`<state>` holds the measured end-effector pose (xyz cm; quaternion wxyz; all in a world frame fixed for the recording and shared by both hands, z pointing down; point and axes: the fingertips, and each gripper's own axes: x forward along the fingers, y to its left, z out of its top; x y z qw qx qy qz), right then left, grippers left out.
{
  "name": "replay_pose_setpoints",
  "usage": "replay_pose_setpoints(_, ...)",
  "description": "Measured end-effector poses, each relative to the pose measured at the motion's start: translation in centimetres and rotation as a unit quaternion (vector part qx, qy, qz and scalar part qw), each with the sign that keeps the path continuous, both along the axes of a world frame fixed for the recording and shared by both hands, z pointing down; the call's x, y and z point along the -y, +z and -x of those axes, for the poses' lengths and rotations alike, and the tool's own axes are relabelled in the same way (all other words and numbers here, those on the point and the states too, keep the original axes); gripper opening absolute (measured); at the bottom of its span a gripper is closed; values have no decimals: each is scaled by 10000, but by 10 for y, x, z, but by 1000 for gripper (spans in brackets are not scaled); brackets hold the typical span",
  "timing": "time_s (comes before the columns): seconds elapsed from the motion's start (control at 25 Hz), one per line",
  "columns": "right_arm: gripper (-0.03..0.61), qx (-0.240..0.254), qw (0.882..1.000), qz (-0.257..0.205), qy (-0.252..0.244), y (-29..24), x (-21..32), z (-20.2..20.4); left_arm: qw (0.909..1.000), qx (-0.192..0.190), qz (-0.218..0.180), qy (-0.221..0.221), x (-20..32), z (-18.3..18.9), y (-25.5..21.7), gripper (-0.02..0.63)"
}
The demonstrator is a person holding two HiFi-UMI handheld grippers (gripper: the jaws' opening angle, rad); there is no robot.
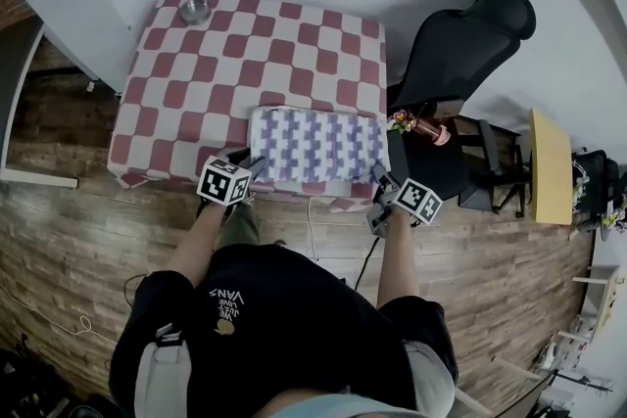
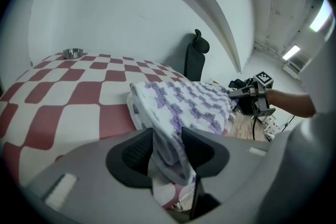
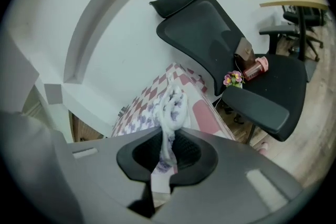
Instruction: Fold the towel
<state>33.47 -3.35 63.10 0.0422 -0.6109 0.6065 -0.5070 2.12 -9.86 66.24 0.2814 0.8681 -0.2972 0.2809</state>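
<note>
Your left claw (image 1: 251,169) clamps towel (image 1: 313,144) lower-left corner; your right claw (image 1: 378,177) clamps lower-right corner, at checkered counter (image 1: 245,44) bottom edge.

The checked cloth (image 1: 196,64) is covering the table, the near corners of the towel (image 1: 313,147) are disappearing inside the left gripper (image 2: 167,152) and the right gripper (image 3: 167,150), and the small things (image 1: 423,125) lying on the chair (image 1: 460,44) are showing too small to name.

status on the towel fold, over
Left hand-held gripper shut on towel, near left corner. Right hand-held gripper shut on its near right corner. Bowl at table far corner, not in the way.
</note>
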Motion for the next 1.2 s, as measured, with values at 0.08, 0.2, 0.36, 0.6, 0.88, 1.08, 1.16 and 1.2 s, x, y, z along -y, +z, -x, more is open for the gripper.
replay_pose_setpoints(0.08, 38, -544, 9983, -90, -176, -13, 1, 8, 10000, -18, -72, 1, -1, 4, -6, 155)
replay_pose_setpoints(0.2, 38, -1658, 9836, -247, -672, -40, 11, 30, 9999, -63, -140, -79, -1, 15, -14, 155)
replay_pose_setpoints(0.36, 37, -3024, 9390, -430, -1578, -70, 30, 78, 9995, -140, -224, -192, -4, 25, -21, 156)
replay_pose_setpoints(0.6, 37, -4194, 8560, -808, -2914, -85, 46, 171, 9984, -305, -306, -358, -9, 38, -26, 156)
replay_pose_setpoints(0.88, 37, -4978, 7298, -1081, -4559, -56, 41, 279, 9958, -382, -287, -777, -22, 72, -23, 155)
replay_pose_setpoints(1.08, 37, -5461, 6280, -652, -5506, -11, 35, 312, 9942, -396, -182, -986, -30, 89, -16, 155)
replay_pose_setpoints(1.16, 37, -5530, 6003, -569, -5750, 1, 29, 318, 9937, -405, -145, -1032, -32, 93, -14, 155)
replay_pose_setpoints(1.2, 39, -5538, 5916, -551, -5833, 5, 27, 320, 9936, -417, -133, -1038, -33, 93, -14, 155)
